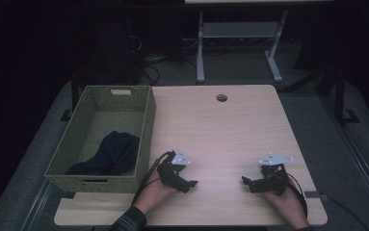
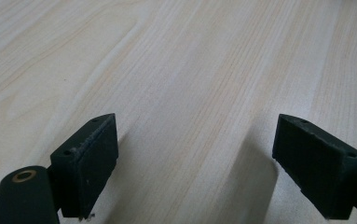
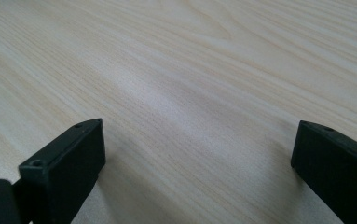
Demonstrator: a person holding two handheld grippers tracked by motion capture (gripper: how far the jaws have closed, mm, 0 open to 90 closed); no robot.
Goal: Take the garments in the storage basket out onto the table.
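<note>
Dark cloth (image 1: 109, 155), navy or black, is lying crumpled in the near half of the basket, one lobe bunching toward the near-right wall, a flatter tail trailing to the near-left corner.

Largest to smallest:

- Wooden table (image 1: 230, 130): light grain, round cable hole (image 1: 221, 98) at far edge; bare where both tools are resting.
- Woven basket (image 1: 146, 125): olive green, rectangular, sitting on table's left side, handle slot in far wall. Walls looking tall vs. the cloth.
- Cloth: as above, fully inside, nothing gripping it.
- Left gripper (image 1: 190, 185): lying on table just beside basket's near-right corner, hand under it, jaws standing wide apart w/ bare wood between the pads (image 2: 92, 163). Released.
- Right gripper (image 1: 247, 183): well apart from basket, near table's right side, jaws also spread, nothing between. Released.

Judgement: work in hand is probably about the cloth & basket; neither tool is reaching yet. Left gripper being nearest, it should be going in. Doing it well = lifting clear of the basket wall first, coming down from above, pinching the raised bunch rather than the flat tail, avoiding snagging weave.
</note>
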